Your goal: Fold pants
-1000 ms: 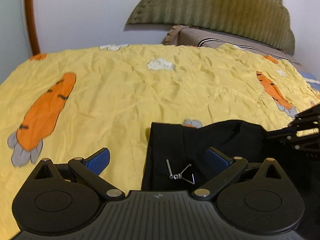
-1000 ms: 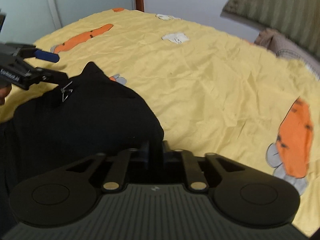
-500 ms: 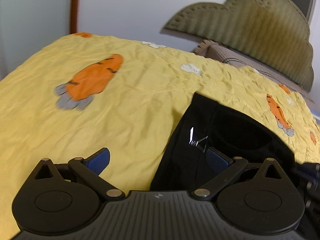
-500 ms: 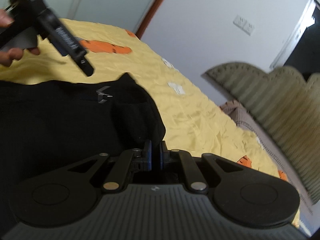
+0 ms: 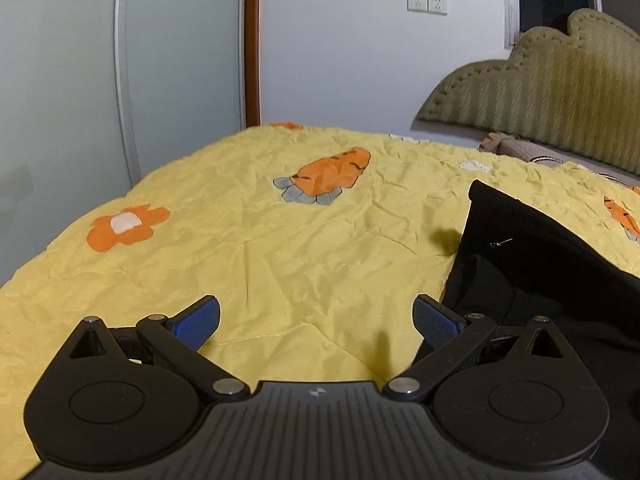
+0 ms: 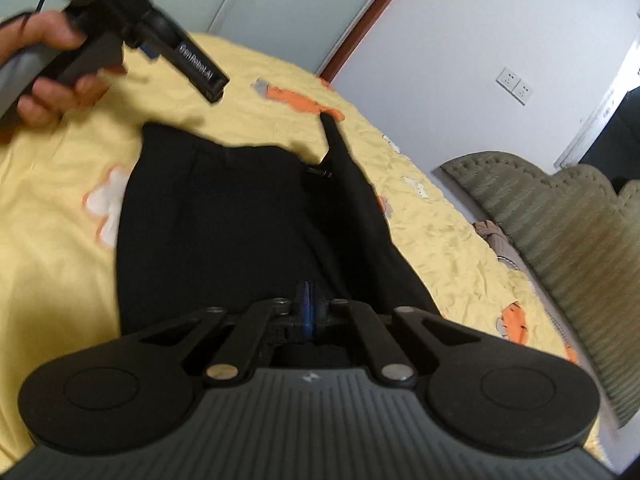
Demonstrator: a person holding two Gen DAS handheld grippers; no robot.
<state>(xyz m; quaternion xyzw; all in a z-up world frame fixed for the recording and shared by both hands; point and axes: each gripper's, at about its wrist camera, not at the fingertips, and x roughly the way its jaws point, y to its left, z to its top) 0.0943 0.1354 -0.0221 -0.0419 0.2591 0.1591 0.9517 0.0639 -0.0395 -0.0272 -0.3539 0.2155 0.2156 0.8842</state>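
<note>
your left gripper [image 5: 316,318] is hanging over the yellow bedspread [image 5: 280,248] with its blue pads [image 5: 196,320] spread wide and nothing between them, the black pants [image 5: 540,272] lying just to its right. your right gripper [image 6: 307,312] is pinching a fold of the pants [image 6: 240,232], its pads pressed together on the cloth; the pants are lying spread on the bed, one corner lifting toward the headboard [image 6: 560,220]

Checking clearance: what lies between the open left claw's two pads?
Only bare yellow bedspread; the left wrist view shows the left claw open and empty, with the black pants off to its right.
</note>
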